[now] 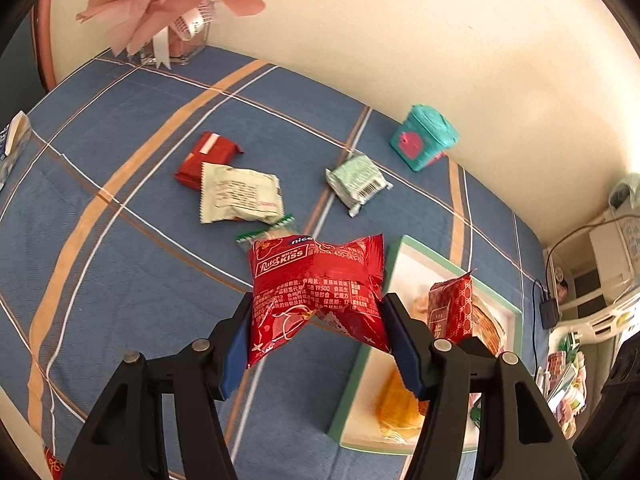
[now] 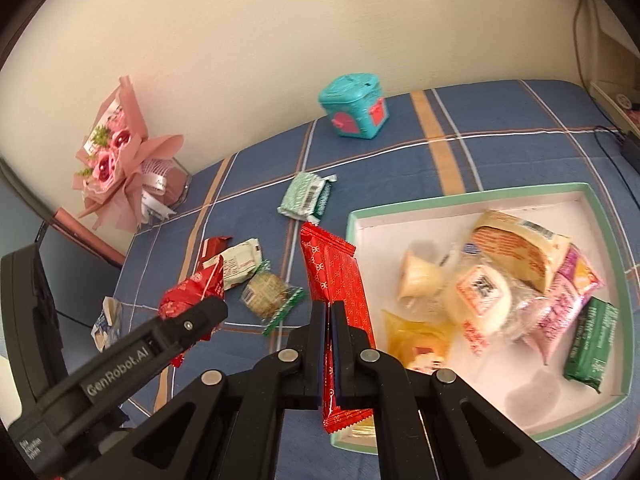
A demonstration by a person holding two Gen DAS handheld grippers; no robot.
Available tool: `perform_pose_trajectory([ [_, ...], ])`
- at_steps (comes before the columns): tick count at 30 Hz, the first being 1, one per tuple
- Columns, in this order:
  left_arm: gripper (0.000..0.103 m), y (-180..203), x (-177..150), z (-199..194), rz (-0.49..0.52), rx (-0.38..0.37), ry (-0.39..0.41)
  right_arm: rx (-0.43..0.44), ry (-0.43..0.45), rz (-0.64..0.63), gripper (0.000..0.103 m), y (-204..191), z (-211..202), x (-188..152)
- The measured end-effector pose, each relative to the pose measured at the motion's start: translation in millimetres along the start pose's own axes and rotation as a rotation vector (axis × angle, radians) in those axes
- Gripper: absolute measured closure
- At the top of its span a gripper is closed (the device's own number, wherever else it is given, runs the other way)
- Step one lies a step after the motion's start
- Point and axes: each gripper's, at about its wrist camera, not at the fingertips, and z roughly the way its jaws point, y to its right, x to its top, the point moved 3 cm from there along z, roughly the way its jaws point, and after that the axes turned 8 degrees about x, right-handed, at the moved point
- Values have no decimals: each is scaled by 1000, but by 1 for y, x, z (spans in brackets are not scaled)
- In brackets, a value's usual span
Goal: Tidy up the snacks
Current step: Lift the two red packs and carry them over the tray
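A blue plaid tablecloth (image 2: 500, 152) carries a shallow green-rimmed white cardboard tray (image 2: 472, 204) at 3 o'clock, part-filled with wrapped snacks. The left gripper (image 1: 316, 316) pinches a puffy red foil snack packet (image 1: 316, 280) held above the cloth. The right gripper (image 2: 330, 312) clamps narrowly on a flat red patterned wrapper (image 2: 336, 276) at the tray's 9 o'clock edge.

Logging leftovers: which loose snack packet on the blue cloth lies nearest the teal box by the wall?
The pale green barcoded packet. It lies apart from the others, closest to the teal box; the dark red and cream packets lie further left.
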Motion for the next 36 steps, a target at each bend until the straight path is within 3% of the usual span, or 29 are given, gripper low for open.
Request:
perform_pose_trajectory([
  [14, 40, 61, -24, -18, 139, -37, 43, -61, 87, 60, 100, 49, -54, 7],
  [23, 40, 105, -47, -17, 245, -75, 16, -119, 134, 137, 100, 95, -93, 9],
  [36, 39, 145, -81, -1, 369, -71, -50, -183, 93, 198, 100, 129, -99, 0],
])
